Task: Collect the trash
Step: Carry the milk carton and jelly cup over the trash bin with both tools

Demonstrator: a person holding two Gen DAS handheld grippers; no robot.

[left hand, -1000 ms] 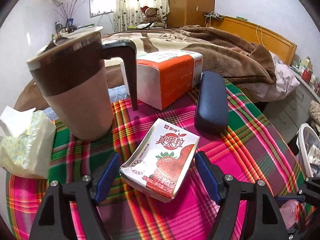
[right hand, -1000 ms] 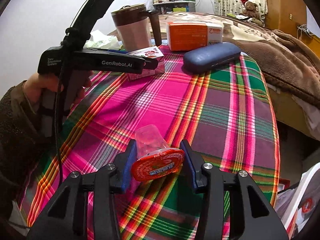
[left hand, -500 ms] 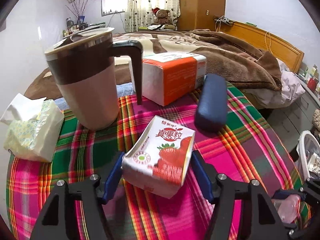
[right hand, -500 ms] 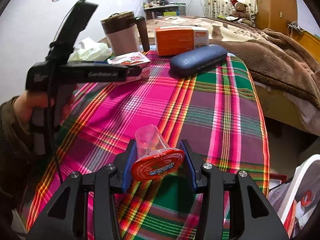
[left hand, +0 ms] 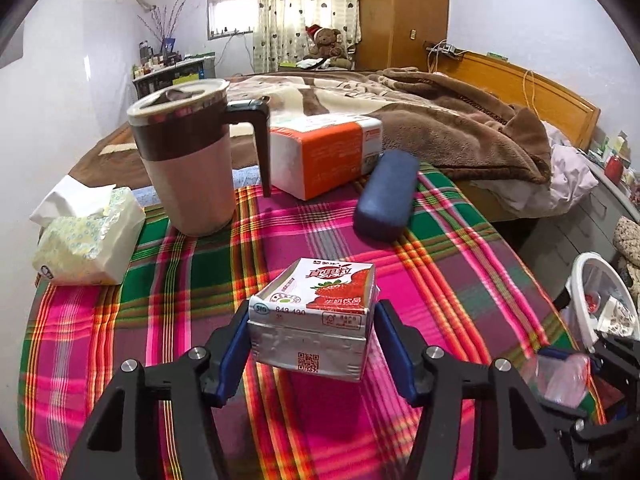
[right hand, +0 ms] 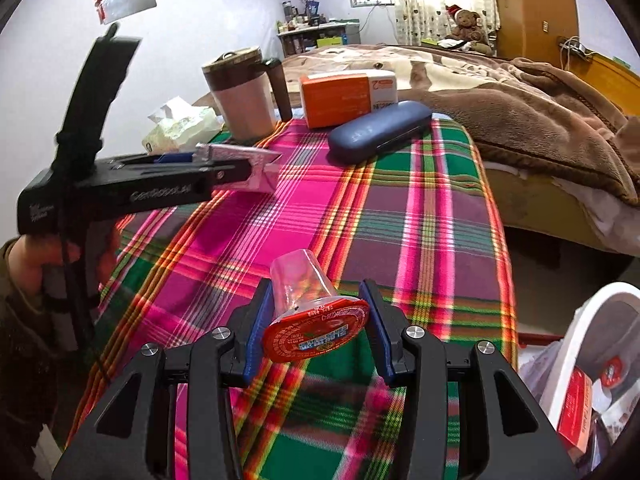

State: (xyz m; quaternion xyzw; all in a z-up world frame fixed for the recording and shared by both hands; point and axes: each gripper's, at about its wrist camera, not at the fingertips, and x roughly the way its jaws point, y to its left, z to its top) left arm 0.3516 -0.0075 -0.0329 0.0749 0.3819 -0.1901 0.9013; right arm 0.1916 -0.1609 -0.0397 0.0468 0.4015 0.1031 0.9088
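My left gripper is shut on a strawberry milk carton and holds it above the plaid tablecloth. In the right wrist view the left gripper shows at the left with the carton in it. My right gripper is shut on a clear jelly cup with a red foil lid, over the table's near right edge. The cup also shows in the left wrist view at the lower right. A white trash bin with wrappers inside stands on the floor at the right.
A brown and pink lidded mug, an orange and white box, a blue glasses case and a tissue pack stand at the table's far side. A bed with a brown blanket lies beyond. The bin also shows in the left wrist view.
My left gripper closed on the milk carton, lifted it off the cloth and pulled back from the mug. My right gripper kept hold of the jelly cup and shifted right toward the bin.
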